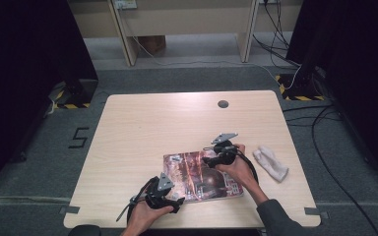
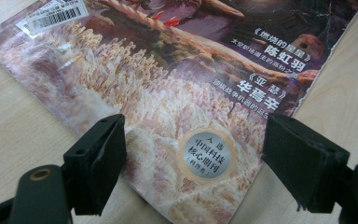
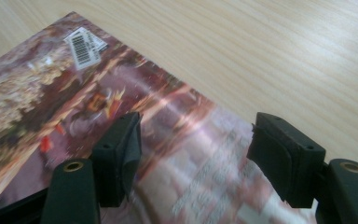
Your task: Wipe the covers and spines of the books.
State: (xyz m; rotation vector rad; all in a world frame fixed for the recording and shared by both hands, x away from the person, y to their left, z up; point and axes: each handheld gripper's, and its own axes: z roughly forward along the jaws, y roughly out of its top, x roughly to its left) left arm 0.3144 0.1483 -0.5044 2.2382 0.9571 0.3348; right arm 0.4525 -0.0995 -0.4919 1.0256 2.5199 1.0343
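Note:
A glossy magazine (image 1: pixel 199 174) with a reddish cover lies flat near the table's front edge. My left gripper (image 1: pixel 177 201) is at the magazine's near left corner, jaws open. In the left gripper view the left gripper (image 2: pixel 193 140) straddles the cover (image 2: pixel 177 93) around a round silver seal (image 2: pixel 207 154), not pressing on it. My right gripper (image 1: pixel 207 160) hovers over the magazine's far edge, jaws open. In the right gripper view the right gripper (image 3: pixel 196 130) is over the blurred cover (image 3: pixel 74 107), with nothing gripped. A white barcode label (image 3: pixel 85 46) marks one corner.
A crumpled white cloth (image 1: pixel 270 163) lies on the table (image 1: pixel 152 123) to the right of the right hand. A round cable hole (image 1: pixel 223 104) sits near the far edge. Bare wood stretches across the table's back and left.

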